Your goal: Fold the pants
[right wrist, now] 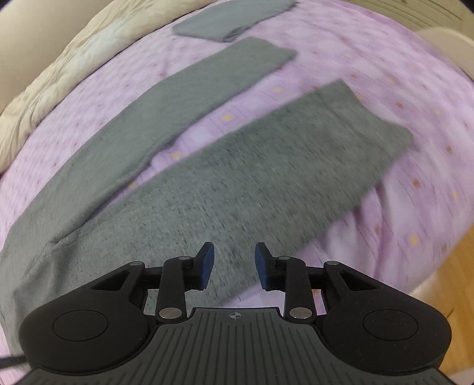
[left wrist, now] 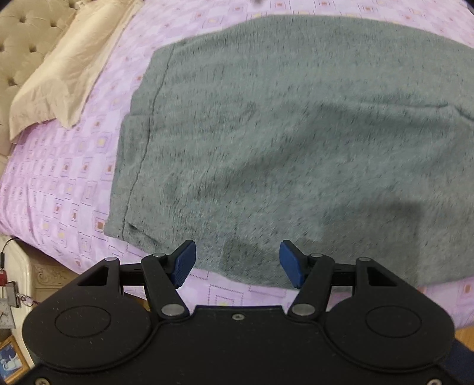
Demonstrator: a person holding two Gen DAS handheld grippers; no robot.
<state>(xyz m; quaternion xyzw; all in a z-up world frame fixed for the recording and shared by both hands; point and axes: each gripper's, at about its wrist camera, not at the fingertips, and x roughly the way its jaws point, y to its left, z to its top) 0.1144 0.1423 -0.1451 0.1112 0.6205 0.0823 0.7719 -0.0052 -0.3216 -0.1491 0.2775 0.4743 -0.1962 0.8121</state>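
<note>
Grey fleece pants (left wrist: 281, 142) lie spread flat on a purple patterned bedsheet (left wrist: 65, 177). The left wrist view shows the waist end with its waistband seam at the left. My left gripper (left wrist: 237, 263) is open and empty, hovering above the near edge of the waist part. In the right wrist view the two legs (right wrist: 237, 177) stretch away, spread apart, the far leg (right wrist: 183, 97) to the upper left. My right gripper (right wrist: 234, 266) is open and empty above the near leg's lower edge.
A beige pillow (left wrist: 59, 71) and tufted headboard (left wrist: 17, 44) are at the far left. A beige quilt (right wrist: 53, 80) lies along the bed's far side. A folded grey garment (right wrist: 228, 20) lies beyond the legs. Wooden floor (right wrist: 444, 266) shows at the right.
</note>
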